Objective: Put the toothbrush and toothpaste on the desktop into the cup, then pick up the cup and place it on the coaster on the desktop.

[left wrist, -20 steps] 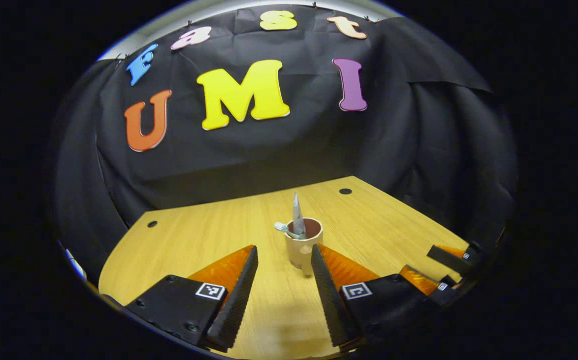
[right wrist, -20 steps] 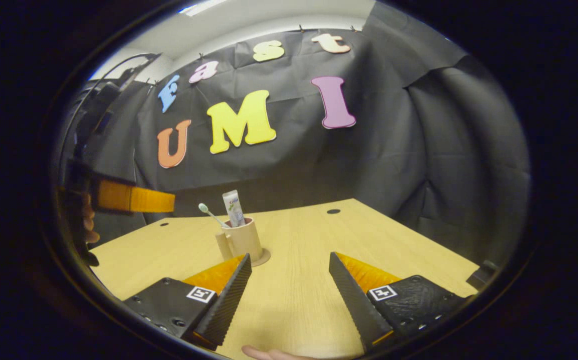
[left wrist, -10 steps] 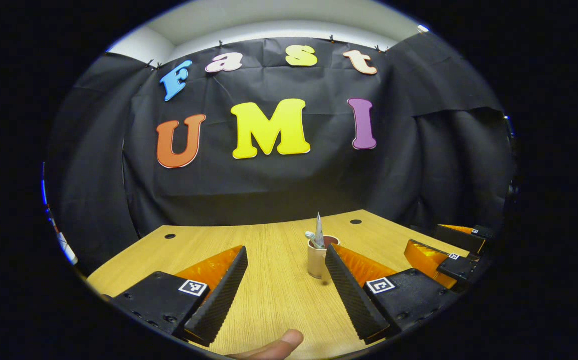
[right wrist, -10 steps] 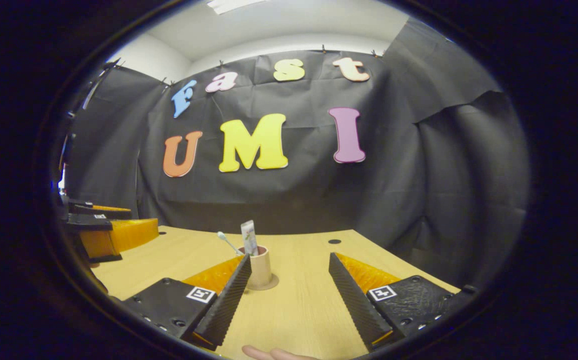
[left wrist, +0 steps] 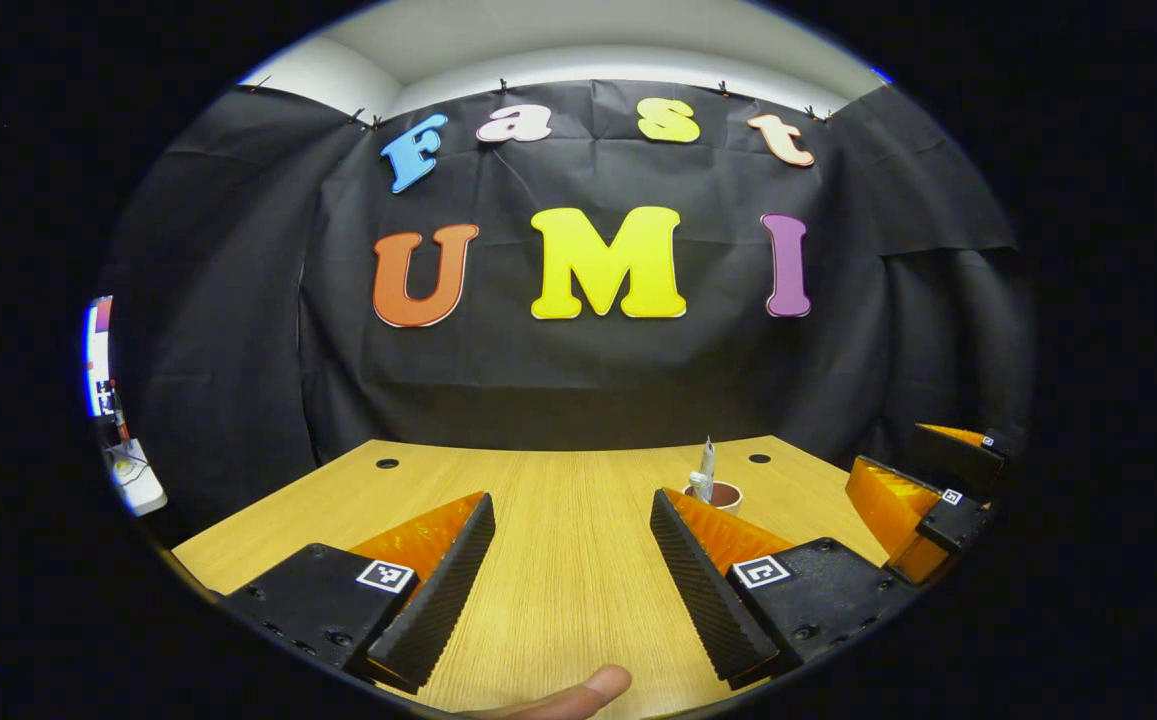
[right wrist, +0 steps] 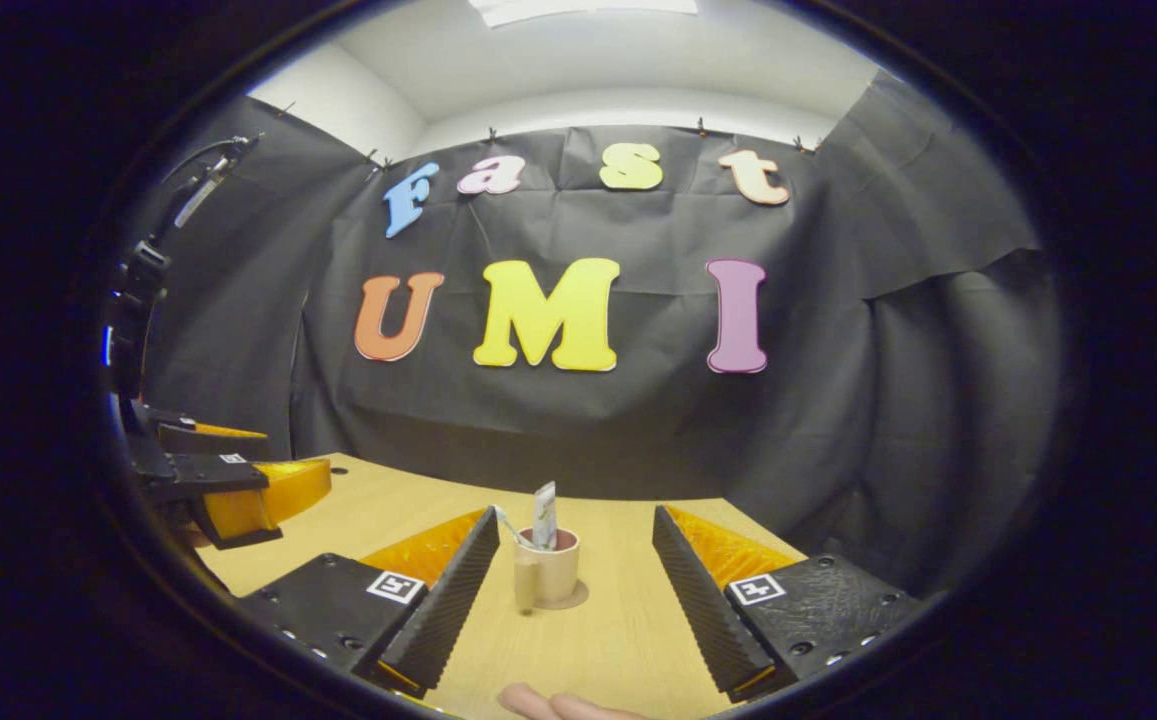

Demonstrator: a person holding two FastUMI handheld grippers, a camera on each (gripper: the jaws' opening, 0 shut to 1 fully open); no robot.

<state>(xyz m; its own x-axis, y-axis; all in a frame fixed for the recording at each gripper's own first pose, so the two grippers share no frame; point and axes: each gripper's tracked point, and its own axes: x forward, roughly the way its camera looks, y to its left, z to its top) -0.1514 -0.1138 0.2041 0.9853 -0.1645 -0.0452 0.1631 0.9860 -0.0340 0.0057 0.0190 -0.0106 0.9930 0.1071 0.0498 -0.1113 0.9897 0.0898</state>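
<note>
The wooden desktop [right wrist: 628,640] carries the beige cup [right wrist: 550,572], which in the right gripper view stands upright on the round coaster [right wrist: 572,600], whose tan edge shows around its base. The toothpaste tube [right wrist: 544,515] stands up out of the cup, and the toothbrush [right wrist: 508,525] leans out over the rim to the left. Judging by this, the task looks finished: both items are in and the cup is placed. The right gripper [right wrist: 570,585] frames the cup with its jaws spread wide, touching nothing. The left gripper [left wrist: 571,560] is likewise released and empty over bare wood. The right gripper view gives the cup's handle and the coaster; in the left gripper view the cup [left wrist: 721,495] is mostly behind that gripper's own finger, leaving the dark rim and the tube [left wrist: 706,462] visible, with the right gripper [left wrist: 928,505] beyond it.
</note>
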